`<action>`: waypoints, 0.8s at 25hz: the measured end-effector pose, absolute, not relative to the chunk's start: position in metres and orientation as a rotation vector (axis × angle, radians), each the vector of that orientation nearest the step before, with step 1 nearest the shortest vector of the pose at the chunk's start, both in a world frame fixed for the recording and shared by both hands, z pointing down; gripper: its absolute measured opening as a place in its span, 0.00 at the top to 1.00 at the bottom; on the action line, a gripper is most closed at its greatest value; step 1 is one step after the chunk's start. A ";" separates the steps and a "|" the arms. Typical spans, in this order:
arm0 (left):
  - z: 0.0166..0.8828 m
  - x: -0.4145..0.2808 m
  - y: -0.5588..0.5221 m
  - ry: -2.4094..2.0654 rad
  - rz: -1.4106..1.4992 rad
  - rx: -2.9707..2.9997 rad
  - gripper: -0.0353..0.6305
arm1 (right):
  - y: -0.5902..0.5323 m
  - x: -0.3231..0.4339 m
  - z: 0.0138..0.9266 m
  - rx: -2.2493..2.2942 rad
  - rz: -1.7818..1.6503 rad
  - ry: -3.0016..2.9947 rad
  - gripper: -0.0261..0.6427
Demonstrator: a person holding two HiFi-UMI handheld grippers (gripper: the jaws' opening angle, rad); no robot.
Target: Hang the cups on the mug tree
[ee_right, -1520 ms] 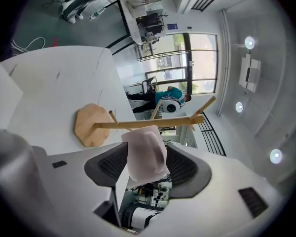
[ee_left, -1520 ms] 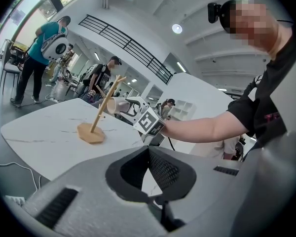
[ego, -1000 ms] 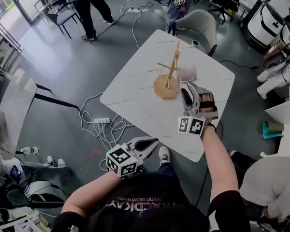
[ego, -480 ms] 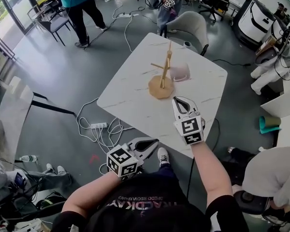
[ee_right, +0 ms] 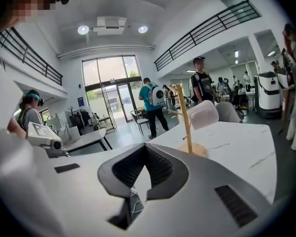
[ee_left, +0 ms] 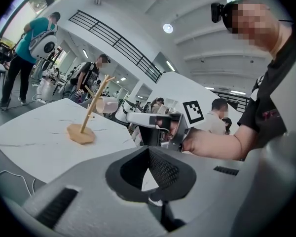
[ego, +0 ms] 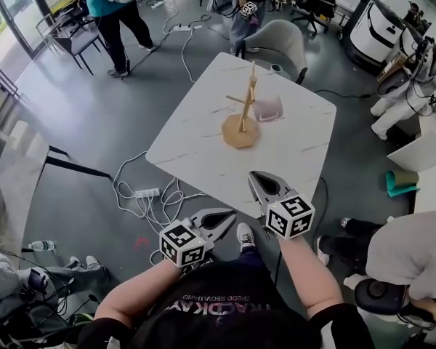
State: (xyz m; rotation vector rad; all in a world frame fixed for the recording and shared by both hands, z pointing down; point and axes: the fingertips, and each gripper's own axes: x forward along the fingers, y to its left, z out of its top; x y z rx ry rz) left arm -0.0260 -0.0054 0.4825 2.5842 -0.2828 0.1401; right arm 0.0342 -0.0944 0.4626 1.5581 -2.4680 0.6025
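The white table (ego: 196, 151) fills mid-frame, and the wooden mug tree (ego: 243, 115) stands toward its upper middle. Near the table's lower edge, my left gripper (ego: 231, 214) and right gripper (ego: 256, 175) are both pressed together, holding nothing. One pale cup (ego: 269, 109) hangs on the tree's right side. It looks light, stiff and smooth, so I'd pinch its rim wall gently.

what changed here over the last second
The right gripper pulled back from the mug tree toward the person, rolled over and shut with nothing in it. The cup hangs on the tree as before, and the left gripper stayed put, shut.
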 end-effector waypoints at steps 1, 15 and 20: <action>0.483 -0.028 -0.005 -0.281 0.138 2.585 0.95 | -0.088 0.031 0.464 1.562 0.626 -2.475 0.95; 0.482 -0.055 0.015 -0.241 0.120 2.581 0.95 | -0.001 -0.014 0.483 1.519 0.850 -2.521 0.95; 0.482 -0.070 0.016 -0.254 0.112 2.574 0.95 | 0.019 -0.032 0.489 1.502 0.897 -2.531 0.95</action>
